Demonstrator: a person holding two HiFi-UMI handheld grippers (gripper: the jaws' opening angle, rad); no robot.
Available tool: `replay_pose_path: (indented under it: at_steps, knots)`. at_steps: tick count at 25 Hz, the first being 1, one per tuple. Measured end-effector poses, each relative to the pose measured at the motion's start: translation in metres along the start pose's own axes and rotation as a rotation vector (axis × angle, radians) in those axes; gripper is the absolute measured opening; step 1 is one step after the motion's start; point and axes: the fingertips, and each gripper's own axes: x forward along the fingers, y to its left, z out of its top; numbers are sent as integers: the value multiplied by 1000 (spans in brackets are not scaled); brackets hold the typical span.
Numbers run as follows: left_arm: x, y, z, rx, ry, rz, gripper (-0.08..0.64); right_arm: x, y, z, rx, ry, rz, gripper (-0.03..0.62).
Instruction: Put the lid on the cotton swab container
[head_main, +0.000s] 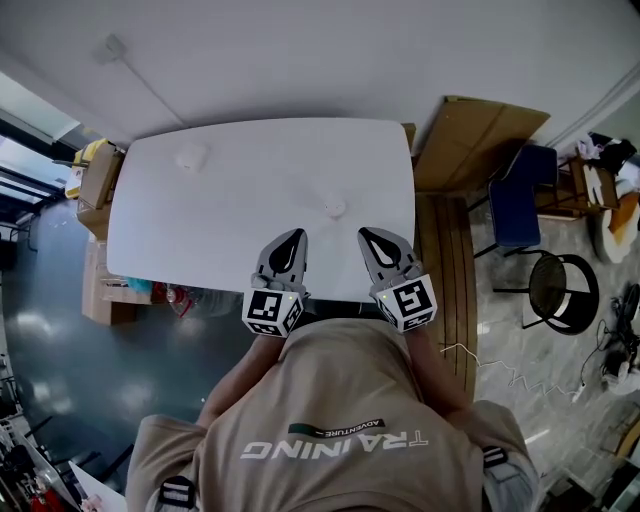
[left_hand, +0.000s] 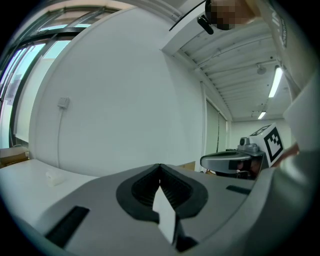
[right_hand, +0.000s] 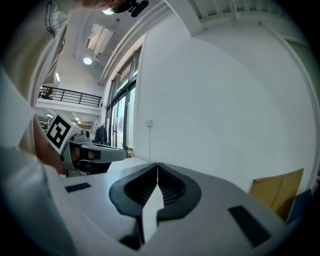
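Looks like a big, bare lab or studio hall, not a home: plain white table (head_main: 200, 190) against a blank white wall (head_main: 300, 50), cardboard boxes (head_main: 98, 185) at its left, large flat cardboard sheet (head_main: 475, 140) at its right. Shows a high beamed ceiling with tube lights (left_hand: 274, 82), tall windows (right_hand: 117, 112) and a railed mezzanine (right_hand: 65, 92) far off.

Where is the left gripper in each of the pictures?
Head view: the left gripper is at the lower middle, left of the right gripper, over the near edge of the white table.
Left gripper view: its own shut jaws fill the bottom centre.
Right gripper view: it is at middle left, beside its marker cube.
Shared landmark: the small wall box with a cable.
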Motion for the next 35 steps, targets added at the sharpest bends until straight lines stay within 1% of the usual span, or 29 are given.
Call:
replay_pose_path:
  at_steps: [8, 11, 17, 21, 26, 31, 35]
  knots:
    - [14, 4, 2, 2, 8, 18, 12, 11, -16, -4, 20, 1, 14, 18]
    - [16, 10, 2, -5, 6, 25, 12, 19, -18, -2, 13, -1, 20, 18]
    - [15, 27, 0, -28, -5, 21, 12, 35, -17, 4, -4, 6, 0, 18]
    - [24, 36, -2, -46, 1, -12, 12, 45, -25, 12, -10, 14, -41, 18]
    - [39, 49, 4, -49, 2, -64, 12, 63, -32, 18, -10, 51, -67, 18]
    - [51, 55, -9, -51, 28, -133, 12, 86, -39, 0, 51, 124, -79, 18]
    - [62, 62, -14, -70, 32, -164, 12, 103, -50, -16, 84, 178, -100, 18]
